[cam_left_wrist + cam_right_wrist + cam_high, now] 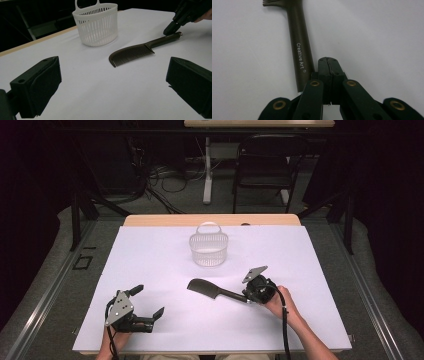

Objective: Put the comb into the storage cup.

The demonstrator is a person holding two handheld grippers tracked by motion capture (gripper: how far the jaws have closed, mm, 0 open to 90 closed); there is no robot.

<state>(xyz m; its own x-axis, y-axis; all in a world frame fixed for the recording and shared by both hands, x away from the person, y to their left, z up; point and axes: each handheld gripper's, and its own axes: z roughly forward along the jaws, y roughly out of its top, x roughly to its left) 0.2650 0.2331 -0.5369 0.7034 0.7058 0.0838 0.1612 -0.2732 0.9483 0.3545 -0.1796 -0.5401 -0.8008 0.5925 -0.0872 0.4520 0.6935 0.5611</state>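
Where the high view looks down on the white table (165, 320), a dark comb (212, 290) lies near the middle, its toothed head pointing left and its handle running right toward the right gripper (248, 299). That gripper rests at the handle's end, held by the person's right hand (280, 303); from here I cannot tell whether it touches the handle. Behind the comb, well apart from it, stands a white slotted basket (208, 246) with a loop handle. The left gripper (149, 302) sits at the near left of the table, its jaws spread wide with nothing between them, well apart from the comb.

In the left gripper view, its own two black jaws stand far apart at the bottom corners over bare table. The comb (140, 48) lies flat ahead, teeth toward the camera, and the basket (97, 23) stands upright beyond it to the left. The right gripper (172, 28) has its tip set down just beside the end of the comb's handle.

In the right gripper view, the right gripper (328, 62) has its jaws pressed fully together with nothing gripped. The comb handle (299, 50), printed "Creative Art", lies just left of the closed tips, alongside them rather than between them.
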